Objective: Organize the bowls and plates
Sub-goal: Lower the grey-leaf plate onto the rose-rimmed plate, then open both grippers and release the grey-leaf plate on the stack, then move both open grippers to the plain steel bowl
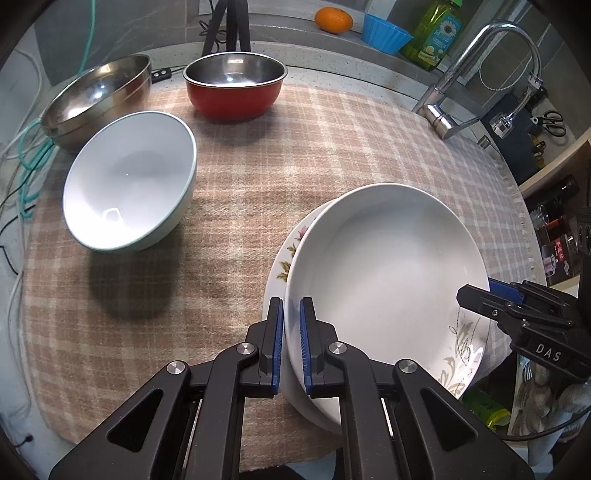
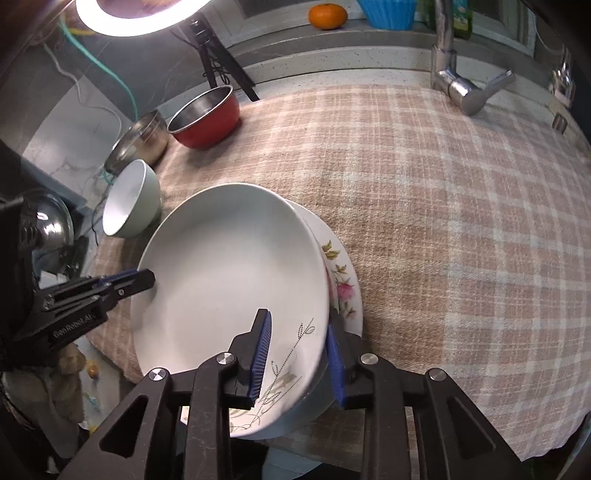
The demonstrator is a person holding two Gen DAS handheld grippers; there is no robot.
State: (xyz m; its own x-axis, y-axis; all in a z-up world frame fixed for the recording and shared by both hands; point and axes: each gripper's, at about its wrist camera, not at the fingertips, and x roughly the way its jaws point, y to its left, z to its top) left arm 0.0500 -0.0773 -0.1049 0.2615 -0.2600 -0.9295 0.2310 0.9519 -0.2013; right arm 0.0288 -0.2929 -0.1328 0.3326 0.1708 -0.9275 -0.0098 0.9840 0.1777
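Observation:
A deep white plate [image 1: 384,273] [image 2: 229,273] with a grey leaf pattern lies on top of a flowered plate [image 1: 282,264] [image 2: 343,284] on the checked cloth. My left gripper [image 1: 291,332] [image 2: 147,277] is shut on the white plate's near-left rim. My right gripper [image 2: 297,354] [image 1: 480,291] straddles the opposite rim, one finger over the inside and one outside, with a gap at the pads. A pale green bowl [image 1: 129,181] [image 2: 129,199], a steel bowl [image 1: 96,99] [image 2: 138,142] and a red bowl [image 1: 234,88] [image 2: 205,118] stand at the far left.
The checked cloth [image 1: 295,147] covers the counter. A chrome faucet [image 1: 480,74] [image 2: 461,88] stands at the back right. On the back ledge sit an orange [image 1: 333,19], a blue cup [image 1: 384,33] and a green bottle [image 1: 436,33]. Cables [image 1: 29,155] hang off the left edge.

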